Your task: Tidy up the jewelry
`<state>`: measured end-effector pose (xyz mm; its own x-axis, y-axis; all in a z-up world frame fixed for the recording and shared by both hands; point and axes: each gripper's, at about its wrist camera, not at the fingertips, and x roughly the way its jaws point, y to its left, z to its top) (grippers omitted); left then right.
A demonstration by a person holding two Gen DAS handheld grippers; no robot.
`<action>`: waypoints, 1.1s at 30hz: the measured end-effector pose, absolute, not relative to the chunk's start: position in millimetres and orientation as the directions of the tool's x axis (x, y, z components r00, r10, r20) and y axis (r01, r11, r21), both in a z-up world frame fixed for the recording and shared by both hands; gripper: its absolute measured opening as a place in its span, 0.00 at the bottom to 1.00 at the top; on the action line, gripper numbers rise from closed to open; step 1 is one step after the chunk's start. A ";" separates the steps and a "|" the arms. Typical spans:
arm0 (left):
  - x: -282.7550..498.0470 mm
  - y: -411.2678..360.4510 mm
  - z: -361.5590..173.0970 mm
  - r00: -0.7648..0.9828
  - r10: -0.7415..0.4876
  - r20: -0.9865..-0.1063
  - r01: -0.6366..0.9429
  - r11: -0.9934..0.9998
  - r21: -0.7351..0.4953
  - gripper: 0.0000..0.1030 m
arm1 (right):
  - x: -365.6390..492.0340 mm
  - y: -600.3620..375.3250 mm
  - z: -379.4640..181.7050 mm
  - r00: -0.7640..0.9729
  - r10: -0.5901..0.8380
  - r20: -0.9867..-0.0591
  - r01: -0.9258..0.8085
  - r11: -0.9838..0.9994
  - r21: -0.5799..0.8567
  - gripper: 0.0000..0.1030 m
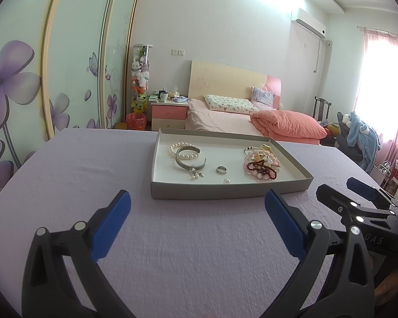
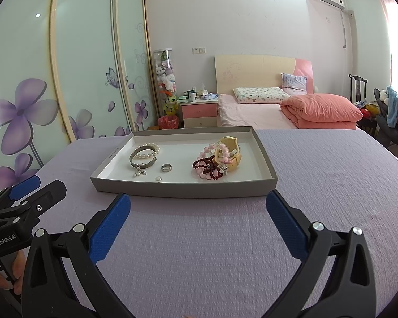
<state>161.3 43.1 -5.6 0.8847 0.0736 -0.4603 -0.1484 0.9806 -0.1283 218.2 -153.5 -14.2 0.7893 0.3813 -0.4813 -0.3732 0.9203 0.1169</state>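
Observation:
A shallow grey box tray [image 1: 225, 190] [image 2: 172, 189] stands on a lilac tablecloth. In it lie a pearl bracelet [image 1: 184, 150] [image 2: 147, 151], a silver bangle [image 1: 189, 160] [image 2: 142, 160], a silver ring [image 1: 221, 169] [image 2: 166, 167], a loose pearl [image 1: 226, 181] [image 2: 159, 179], pink bead bracelets [image 1: 262, 163] [image 2: 212, 156], a dark red bead string [image 1: 262, 168] [image 2: 208, 165] and a cream watch [image 2: 232, 151]. My left gripper [image 1: 197, 206] is open and empty, short of the tray. My right gripper [image 2: 197, 206] is open and empty beside it, and shows in the left wrist view [image 1: 342, 193].
The lilac cloth [image 1: 172, 251] [image 2: 331, 172] covers the whole table. Behind it are a pink bed [image 1: 225, 116], a nightstand [image 1: 168, 112], a wardrobe with flower doors [image 1: 26, 79] and a chair with clothes [image 1: 358, 132].

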 end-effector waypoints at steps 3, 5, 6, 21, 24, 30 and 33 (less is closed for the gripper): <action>161.1 42.9 -5.4 0.885 0.074 -0.460 -0.148 0.981 -0.127 0.98 | 218.2 -153.3 -14.0 0.790 0.381 -0.481 -0.374 0.920 0.116 0.99; 161.6 43.2 -4.9 0.885 0.073 -0.460 -0.147 0.981 -0.128 0.98 | 218.3 -153.5 -14.1 0.790 0.381 -0.481 -0.373 0.920 0.116 0.99; 162.0 43.5 -4.3 0.885 0.073 -0.459 -0.148 0.981 -0.128 0.98 | 218.4 -153.6 -14.2 0.789 0.382 -0.481 -0.374 0.920 0.117 0.99; 162.1 43.0 -5.6 0.884 0.075 -0.462 -0.150 0.980 -0.128 0.98 | 219.3 -153.9 -14.6 0.789 0.381 -0.482 -0.373 0.920 0.117 0.99; 160.8 43.2 -9.6 0.881 0.077 -0.466 -0.153 0.980 -0.127 0.98 | 219.3 -153.9 -14.7 0.789 0.381 -0.482 -0.373 0.921 0.117 0.99; 159.7 43.3 -12.7 0.878 0.078 -0.471 -0.156 0.980 -0.127 0.98 | 219.3 -153.8 -14.7 0.790 0.381 -0.481 -0.373 0.921 0.117 0.99; 159.8 43.2 -12.1 0.878 0.078 -0.473 -0.155 0.980 -0.126 0.98 | 219.4 -153.8 -14.8 0.789 0.381 -0.482 -0.372 0.921 0.118 0.99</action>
